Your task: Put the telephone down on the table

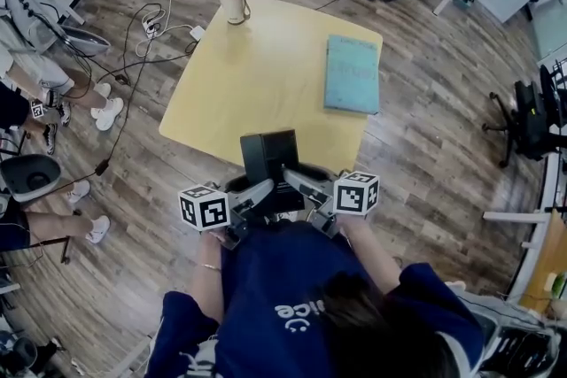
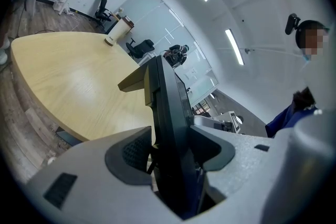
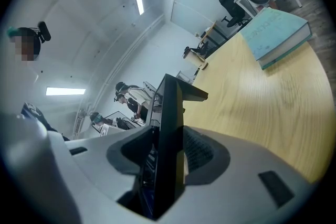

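At the near edge of the bench (image 1: 257, 75), the left tongs (image 2: 169, 147) and right tongs (image 3: 167, 150) both clamp the black telephone (image 1: 268, 153), held upright. It seems not yet set down. Lowering it and letting go remain.

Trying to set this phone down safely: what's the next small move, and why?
Probably ease the telephone forward and down onto bare table: left tool and right tool both clamp it at the near edge, and the book lies well off to the right.

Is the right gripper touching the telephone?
Touching. The right gripper view shows the right gripper closed on the telephone, with a pad pressed against each of its faces.
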